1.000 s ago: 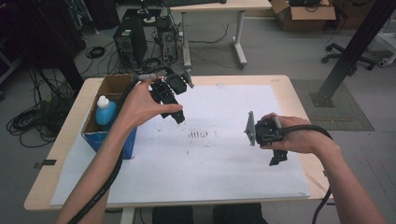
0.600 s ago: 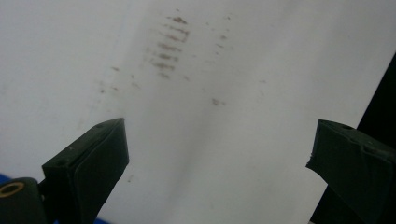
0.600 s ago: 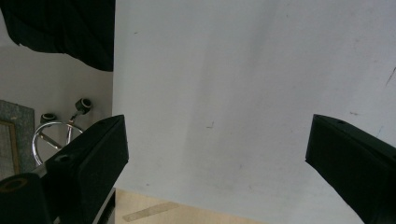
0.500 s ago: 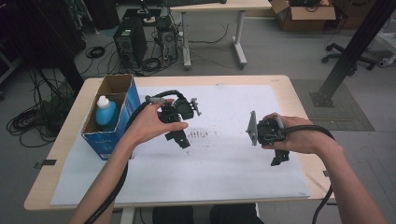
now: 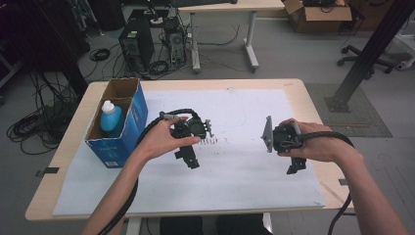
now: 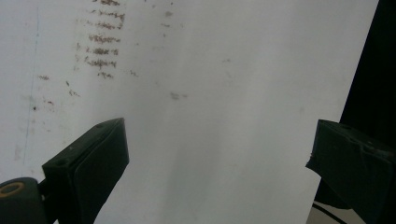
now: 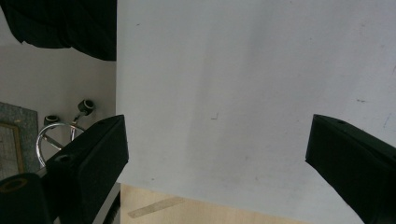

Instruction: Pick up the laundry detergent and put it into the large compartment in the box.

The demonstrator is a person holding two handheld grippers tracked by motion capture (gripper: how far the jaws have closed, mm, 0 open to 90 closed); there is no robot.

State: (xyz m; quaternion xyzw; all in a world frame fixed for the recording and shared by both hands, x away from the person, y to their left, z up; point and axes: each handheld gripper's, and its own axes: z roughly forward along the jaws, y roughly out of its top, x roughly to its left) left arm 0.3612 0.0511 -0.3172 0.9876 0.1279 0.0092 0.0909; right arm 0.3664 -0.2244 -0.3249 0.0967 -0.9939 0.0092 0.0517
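Two grippers, left gripper [image 5: 188, 159] and right gripper [image 5: 295, 166], both gaping empty; one bottle [image 5: 110, 118].

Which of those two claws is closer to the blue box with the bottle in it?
The left claw. It hangs just right of the blue box, while the right claw is far across the paper.

Bare forearms, no sleeves; each claw, left claw [image 5: 192, 157] and right claw [image 5: 295, 164], is black, blocky-jawed, trailing a black cable.
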